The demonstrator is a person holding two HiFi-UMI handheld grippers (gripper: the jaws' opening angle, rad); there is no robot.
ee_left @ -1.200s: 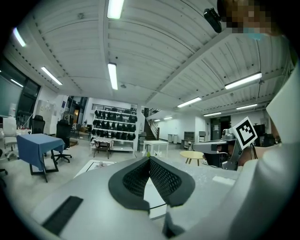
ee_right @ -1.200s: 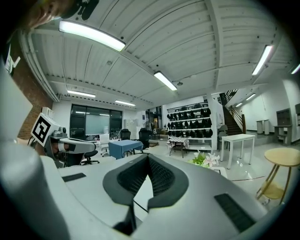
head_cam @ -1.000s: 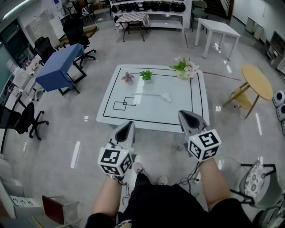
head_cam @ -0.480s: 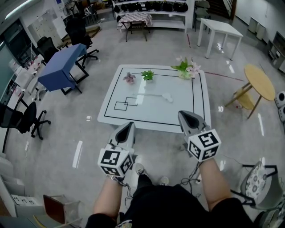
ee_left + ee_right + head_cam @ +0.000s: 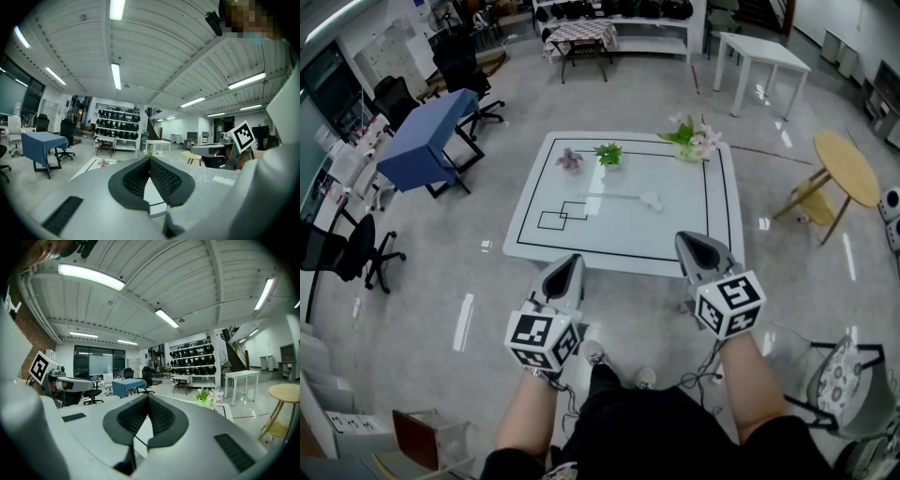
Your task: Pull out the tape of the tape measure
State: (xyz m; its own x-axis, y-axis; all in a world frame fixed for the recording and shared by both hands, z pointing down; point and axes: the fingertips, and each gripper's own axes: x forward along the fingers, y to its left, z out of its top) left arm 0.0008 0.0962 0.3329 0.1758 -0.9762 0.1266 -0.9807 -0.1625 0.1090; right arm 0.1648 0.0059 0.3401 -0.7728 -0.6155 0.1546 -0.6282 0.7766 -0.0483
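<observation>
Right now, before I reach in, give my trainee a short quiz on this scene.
1. True or false: the left gripper and the right gripper both have their jaws shut with nothing between them.
2. Where on the white table do the plants stand? A) along the near edge B) along the far edge C) in the centre
3. Fill in: the small white tape measure lies ___ the black border line drawn on the table.

Key: 1 true; 2 B; 3 inside.
</observation>
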